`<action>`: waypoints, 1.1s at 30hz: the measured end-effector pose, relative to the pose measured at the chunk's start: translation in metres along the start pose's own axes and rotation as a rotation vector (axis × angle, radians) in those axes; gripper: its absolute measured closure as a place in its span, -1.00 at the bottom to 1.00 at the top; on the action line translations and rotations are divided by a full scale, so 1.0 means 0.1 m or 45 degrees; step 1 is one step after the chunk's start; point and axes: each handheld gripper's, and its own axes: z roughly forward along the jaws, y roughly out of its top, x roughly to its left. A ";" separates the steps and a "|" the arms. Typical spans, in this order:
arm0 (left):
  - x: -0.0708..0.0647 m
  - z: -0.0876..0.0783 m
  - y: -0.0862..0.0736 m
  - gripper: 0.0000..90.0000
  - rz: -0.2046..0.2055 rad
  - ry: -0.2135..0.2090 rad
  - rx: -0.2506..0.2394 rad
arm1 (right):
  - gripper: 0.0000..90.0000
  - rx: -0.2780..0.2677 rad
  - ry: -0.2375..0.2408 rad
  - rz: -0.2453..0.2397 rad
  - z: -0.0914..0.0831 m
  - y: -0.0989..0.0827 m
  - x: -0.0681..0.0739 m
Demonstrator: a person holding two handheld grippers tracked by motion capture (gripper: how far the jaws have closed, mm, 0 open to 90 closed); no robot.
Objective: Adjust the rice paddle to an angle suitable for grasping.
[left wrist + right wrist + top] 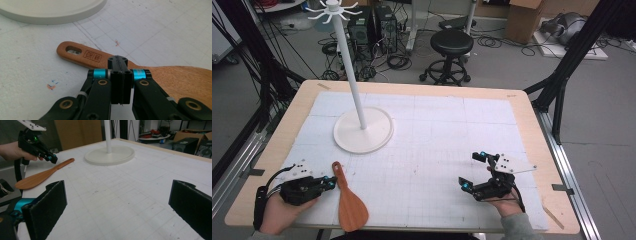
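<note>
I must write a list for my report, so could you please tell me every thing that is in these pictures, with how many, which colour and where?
wooden spatula: 1, brown, lying flat near the front left of the table, handle pointing away from the person
stand: 1, white, round base on the back left of the table, tall pole with hooks at the top
table: 1, light wood edge with a white gridded top
stool: 1, black, on the floor behind the table
cardboard box: 1, brown, on the floor at the back right
left gripper: 1, black, jaws shut with nothing between them, tips just beside the spatula handle
right gripper: 1, black, jaws wide open and empty, front right of the table
</note>
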 end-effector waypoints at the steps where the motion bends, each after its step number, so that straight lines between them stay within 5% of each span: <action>1: -0.01 0.01 0.00 0.99 0.007 0.005 0.014 | -0.99 0.000 0.000 -0.001 0.00 0.00 0.00; 33: -0.10 0.34 0.15 0.99 0.079 -0.046 0.075 | -0.99 0.032 -0.030 0.001 -0.10 -0.05 0.04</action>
